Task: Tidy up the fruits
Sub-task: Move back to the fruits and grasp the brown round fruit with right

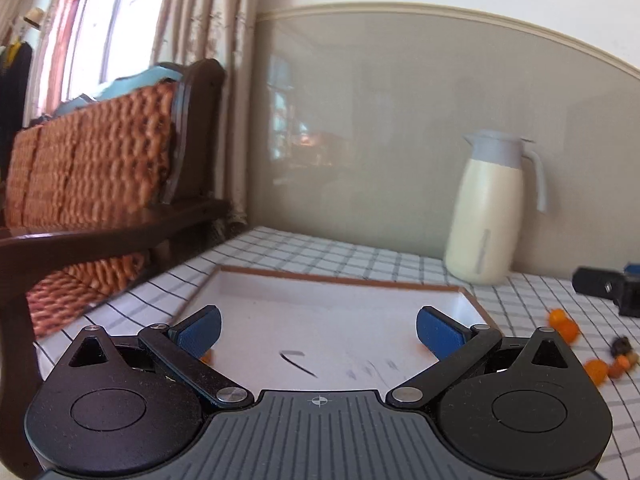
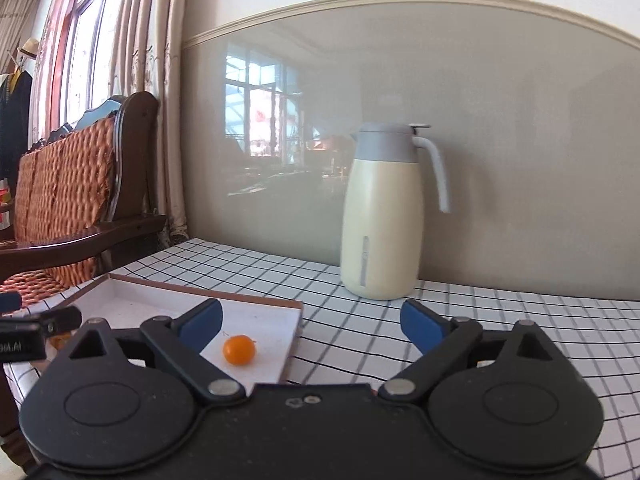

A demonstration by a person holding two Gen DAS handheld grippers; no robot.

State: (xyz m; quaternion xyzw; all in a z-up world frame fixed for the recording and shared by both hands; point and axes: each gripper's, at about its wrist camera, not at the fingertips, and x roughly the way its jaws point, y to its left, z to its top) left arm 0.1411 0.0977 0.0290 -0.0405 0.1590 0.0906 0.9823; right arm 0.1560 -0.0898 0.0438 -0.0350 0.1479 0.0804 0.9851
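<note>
R gripper (image 2: pixel 310 326) jaws wide apart, nothing between pads, holding nothing. Small orange fruit (image 2: pixel 239 349) sits just ahead-left of its left finger, inside the white tray (image 2: pixel 256 307). L gripper (image 1: pixel 318 330) also spread wide, empty, hovering over the tray floor. More orange fruits (image 1: pixel 563 323) loose on the check cloth (image 2: pixel 360 344), off to L gripper's right, outside tray. Fruit looks light, round, smooth-skinned, prob soft, so likely rolls and bruises; take it across the widest part, gentle squeeze.
</note>
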